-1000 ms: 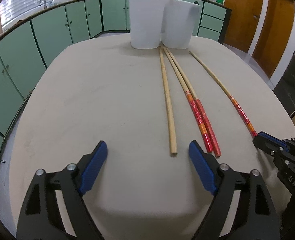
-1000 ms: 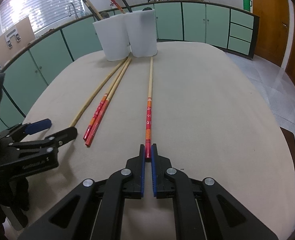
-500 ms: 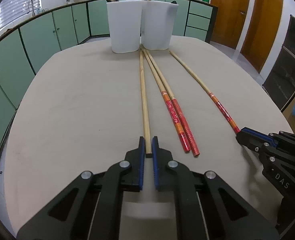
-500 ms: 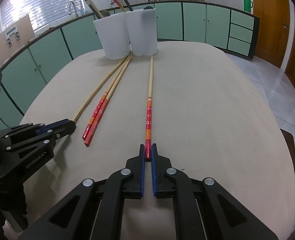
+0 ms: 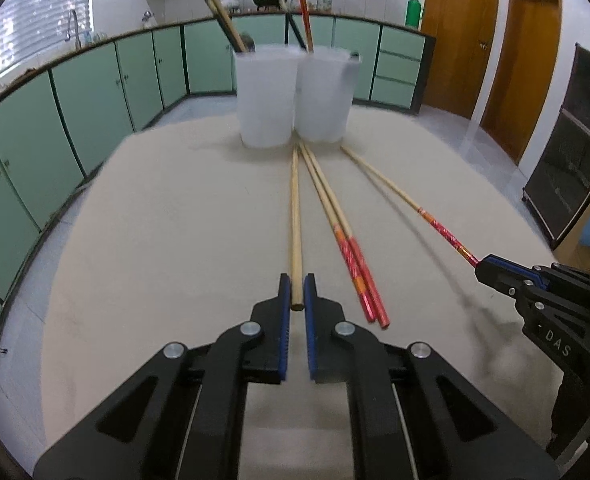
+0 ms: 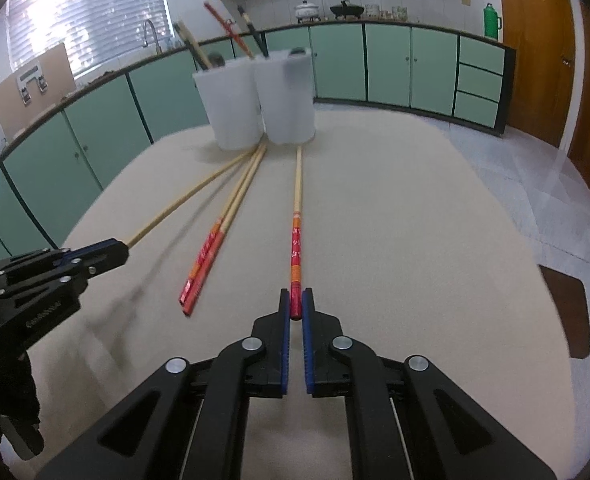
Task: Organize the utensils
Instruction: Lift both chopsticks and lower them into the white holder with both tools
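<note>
My left gripper is shut on the near end of a plain wooden chopstick, whose far tip rests by the two white cups. My right gripper is shut on the red end of a red-handled chopstick that also reaches toward the white cups. Two more red-handled chopsticks lie side by side on the beige table between the held ones. In the left wrist view the right gripper shows at the right edge; in the right wrist view the left gripper shows at the left.
The cups hold several upright utensils. Green cabinets ring the room behind the table, and wooden doors stand at the right. A dark cabinet is beside the table's right side.
The left gripper swung over the plain chopstick, shut on its near end, then lifted it slightly. The right gripper stayed shut on the red-handled chopstick, hardly moving.
</note>
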A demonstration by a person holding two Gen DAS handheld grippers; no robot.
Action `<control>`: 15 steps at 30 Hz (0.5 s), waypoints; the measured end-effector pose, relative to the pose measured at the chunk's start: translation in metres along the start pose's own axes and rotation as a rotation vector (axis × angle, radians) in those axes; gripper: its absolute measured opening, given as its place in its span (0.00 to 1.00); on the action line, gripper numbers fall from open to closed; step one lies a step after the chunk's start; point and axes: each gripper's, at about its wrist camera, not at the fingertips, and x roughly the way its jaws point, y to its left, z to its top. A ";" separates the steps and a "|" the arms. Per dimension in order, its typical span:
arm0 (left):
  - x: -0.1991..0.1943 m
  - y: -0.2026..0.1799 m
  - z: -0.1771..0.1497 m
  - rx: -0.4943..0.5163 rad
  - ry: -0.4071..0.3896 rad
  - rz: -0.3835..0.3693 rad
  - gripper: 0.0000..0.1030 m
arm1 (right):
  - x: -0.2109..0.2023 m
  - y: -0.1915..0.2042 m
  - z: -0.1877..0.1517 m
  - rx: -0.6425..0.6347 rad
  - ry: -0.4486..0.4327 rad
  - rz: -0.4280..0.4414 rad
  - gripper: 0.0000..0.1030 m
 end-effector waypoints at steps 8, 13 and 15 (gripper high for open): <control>-0.041 0.005 0.033 0.009 -0.127 0.002 0.06 | -0.034 -0.001 0.030 -0.023 -0.106 0.007 0.05; -0.056 0.006 0.055 0.020 -0.194 -0.003 0.06 | -0.051 0.001 0.057 -0.049 -0.170 0.021 0.05; -0.060 0.007 0.066 0.022 -0.214 -0.006 0.06 | -0.057 0.001 0.070 -0.059 -0.191 0.030 0.05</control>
